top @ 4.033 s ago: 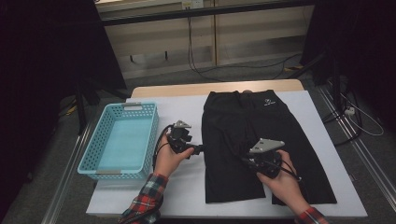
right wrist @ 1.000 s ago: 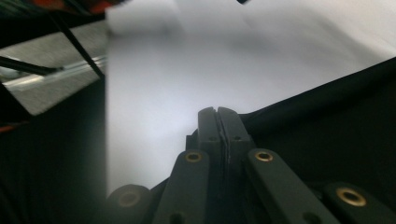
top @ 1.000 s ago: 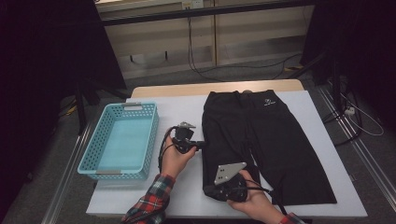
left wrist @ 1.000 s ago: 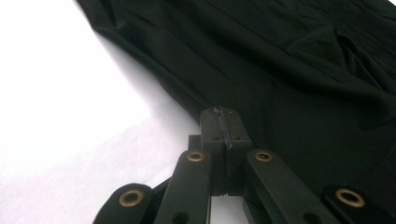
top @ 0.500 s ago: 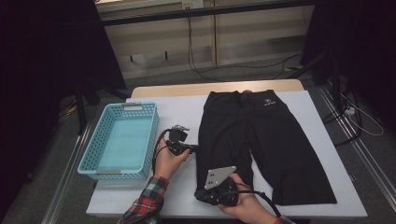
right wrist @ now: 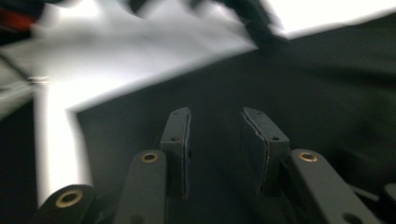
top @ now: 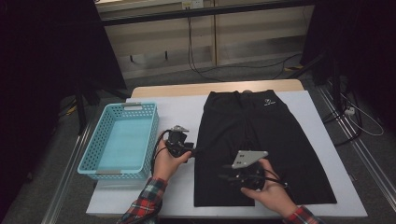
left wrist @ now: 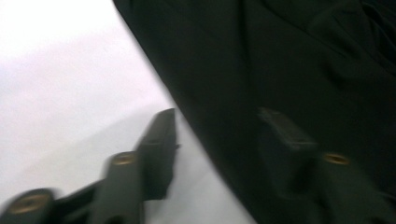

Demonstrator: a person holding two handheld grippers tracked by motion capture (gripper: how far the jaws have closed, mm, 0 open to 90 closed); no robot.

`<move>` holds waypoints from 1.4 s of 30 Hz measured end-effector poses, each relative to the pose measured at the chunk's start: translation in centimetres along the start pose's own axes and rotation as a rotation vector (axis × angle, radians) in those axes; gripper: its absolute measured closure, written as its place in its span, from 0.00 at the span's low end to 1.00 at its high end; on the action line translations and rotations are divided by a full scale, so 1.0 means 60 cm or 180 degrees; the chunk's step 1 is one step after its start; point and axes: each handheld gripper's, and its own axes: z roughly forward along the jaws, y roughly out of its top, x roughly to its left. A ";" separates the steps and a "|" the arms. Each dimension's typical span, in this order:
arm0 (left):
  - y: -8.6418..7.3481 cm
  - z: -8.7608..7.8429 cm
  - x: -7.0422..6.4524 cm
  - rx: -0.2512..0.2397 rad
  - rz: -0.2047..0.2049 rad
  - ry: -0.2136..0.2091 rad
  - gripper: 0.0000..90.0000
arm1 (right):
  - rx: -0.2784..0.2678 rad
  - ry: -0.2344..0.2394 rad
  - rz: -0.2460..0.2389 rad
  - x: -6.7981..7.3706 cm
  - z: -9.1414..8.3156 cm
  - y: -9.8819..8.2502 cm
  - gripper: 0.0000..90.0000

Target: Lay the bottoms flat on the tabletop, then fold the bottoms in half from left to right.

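A black pair of shorts (top: 261, 135) lies flat on the white table (top: 177, 112), waistband at the far side. My left gripper (top: 195, 151) rests at the shorts' left edge. In the left gripper view its jaws (left wrist: 217, 116) stand apart, having just been opening. One jaw is over the table (left wrist: 70, 70), the other over the black cloth (left wrist: 280, 56), with the cloth's edge running loose between them. My right gripper (top: 224, 177) hovers over the lower left leg. Its jaws (right wrist: 215, 114) have also just been opening, and only flat cloth (right wrist: 303, 70) lies under them.
A light blue plastic basket (top: 95, 135) with nothing in it stands on the table's left side, close to my left hand. The table's front edge runs just below the shorts' hem. Dark floor, cables and stands surround the table.
Both grippers were shut on the cloth before and now stand open. The right hand has moved to the right and slightly up, over the left leg. The left hand has stayed put.
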 end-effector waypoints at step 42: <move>-0.007 -0.003 -0.016 -0.0042 0.0189 0.0018 0.14 | -0.0217 -0.0779 0.0739 -0.116 -0.020 -0.014 0.15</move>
